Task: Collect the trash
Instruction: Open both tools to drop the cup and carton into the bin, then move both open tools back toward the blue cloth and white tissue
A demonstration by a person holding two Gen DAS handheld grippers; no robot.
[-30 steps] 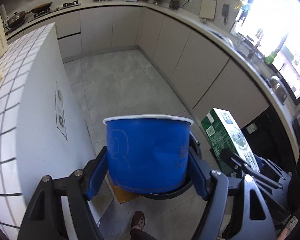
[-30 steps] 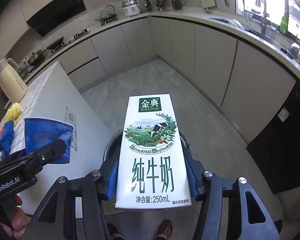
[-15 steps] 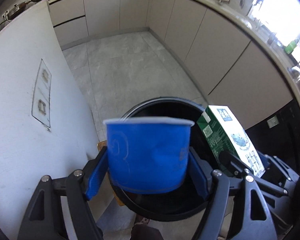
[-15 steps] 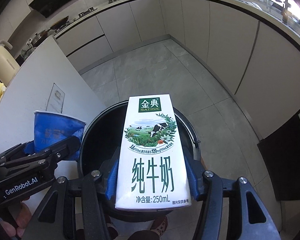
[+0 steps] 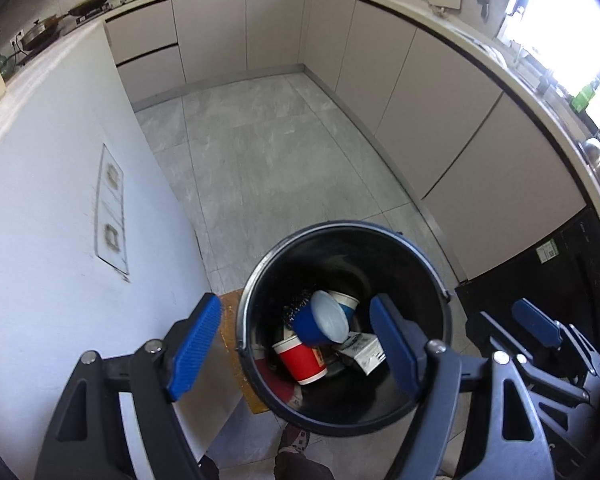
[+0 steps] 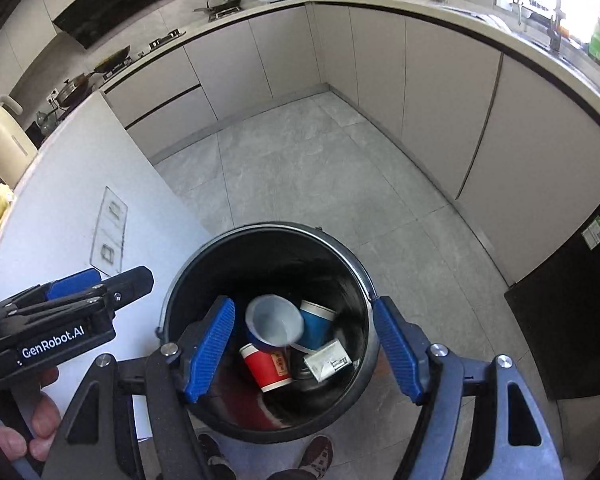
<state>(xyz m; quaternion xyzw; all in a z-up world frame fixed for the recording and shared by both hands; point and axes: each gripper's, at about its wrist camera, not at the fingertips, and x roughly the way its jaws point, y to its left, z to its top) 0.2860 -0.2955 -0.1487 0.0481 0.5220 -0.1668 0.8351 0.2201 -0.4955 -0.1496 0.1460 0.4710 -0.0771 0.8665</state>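
Both my grippers hang over the black bin (image 5: 342, 240) with nothing between their pads. My left gripper (image 5: 296, 350) is spread wide, one blue pad outside the bin's rim on the worktop side and the other over its mouth; my right gripper (image 6: 304, 350) is just as wide, its pads framing the bin from above. Neither has hold of anything.

The trash lies in the bin: a blue cup (image 5: 320, 322) on its side with the white inside showing, a second blue-and-white cup (image 6: 316, 326) behind it, a red cup (image 6: 266, 368) tipped over beside them, and a milk carton (image 6: 326, 364) lying flat against the bin's wall on my right. I judge the drop step is done for this pair of items, so the step in hand is the release over the bin, at its end. The next move, as I see it, calls for lifting both grippers clear of the rim without knocking it and turning back to the white worktop (image 6: 84, 184) to look for more rubbish.

Much is hard to read. The bottom of the bin is dark, and a blackish lump under the cups I cannot name. A reddish patch low in the bin is blurred. The worktop's surface is almost wholly out of view, so I cannot tell what trash is left there
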